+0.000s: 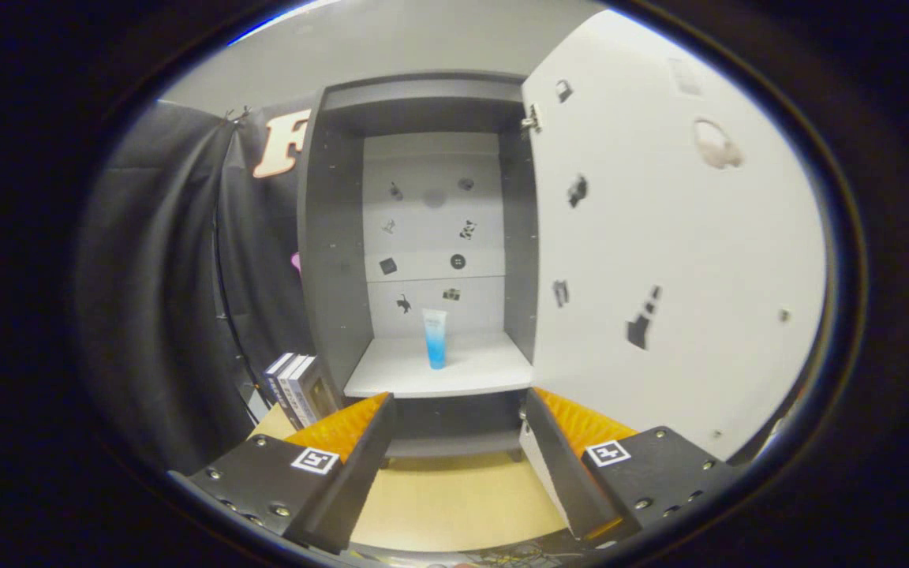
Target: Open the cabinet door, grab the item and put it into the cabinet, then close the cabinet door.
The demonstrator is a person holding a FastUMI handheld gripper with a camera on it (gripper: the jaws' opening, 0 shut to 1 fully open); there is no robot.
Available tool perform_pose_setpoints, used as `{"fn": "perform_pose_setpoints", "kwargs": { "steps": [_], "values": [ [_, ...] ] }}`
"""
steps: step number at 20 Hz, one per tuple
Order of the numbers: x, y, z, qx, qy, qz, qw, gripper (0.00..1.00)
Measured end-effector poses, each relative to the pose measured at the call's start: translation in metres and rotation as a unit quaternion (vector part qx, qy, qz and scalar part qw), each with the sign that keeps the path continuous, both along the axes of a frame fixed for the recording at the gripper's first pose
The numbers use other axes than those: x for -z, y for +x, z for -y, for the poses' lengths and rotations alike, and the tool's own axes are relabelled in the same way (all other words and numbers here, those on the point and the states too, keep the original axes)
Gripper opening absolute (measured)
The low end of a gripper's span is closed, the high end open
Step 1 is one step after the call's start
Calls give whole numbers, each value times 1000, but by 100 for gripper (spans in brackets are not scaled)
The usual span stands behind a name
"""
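My hand-held gripper [454, 450] is spread, empty; the tube [435, 338] (light, slick, squashy) stands shelved; door [660, 237] needs closing.

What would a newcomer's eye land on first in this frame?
Probably the blue tube, standing upright alone on the cabinet shelf, beyond the fingers. Next, the big cabinet door swung wide open on the right, dotted with small dark stickers. The hand-held gripper is open with nothing between its fingers, over the tan tabletop.
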State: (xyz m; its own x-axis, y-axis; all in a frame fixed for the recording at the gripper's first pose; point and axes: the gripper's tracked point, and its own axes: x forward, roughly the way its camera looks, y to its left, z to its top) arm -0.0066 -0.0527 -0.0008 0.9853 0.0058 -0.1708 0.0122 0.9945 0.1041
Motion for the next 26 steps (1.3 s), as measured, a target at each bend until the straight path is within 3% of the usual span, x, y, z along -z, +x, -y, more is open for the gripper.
{"fn": "perform_pose_setpoints", "kwargs": {
  "steps": [5,9,12,15,20,26],
  "values": [
    [2,-73,85,79,0,-6,997,98],
    [4,-107,151,148,2,-6,989,98],
    [10,-113,198,189,-5,-7,982,97],
    [26,-92,244,223,-24,-21,974,97],
    [34,-63,247,209,-6,-20,978,99],
    [26,-62,235,189,-12,3,982,96]
  ]
}}
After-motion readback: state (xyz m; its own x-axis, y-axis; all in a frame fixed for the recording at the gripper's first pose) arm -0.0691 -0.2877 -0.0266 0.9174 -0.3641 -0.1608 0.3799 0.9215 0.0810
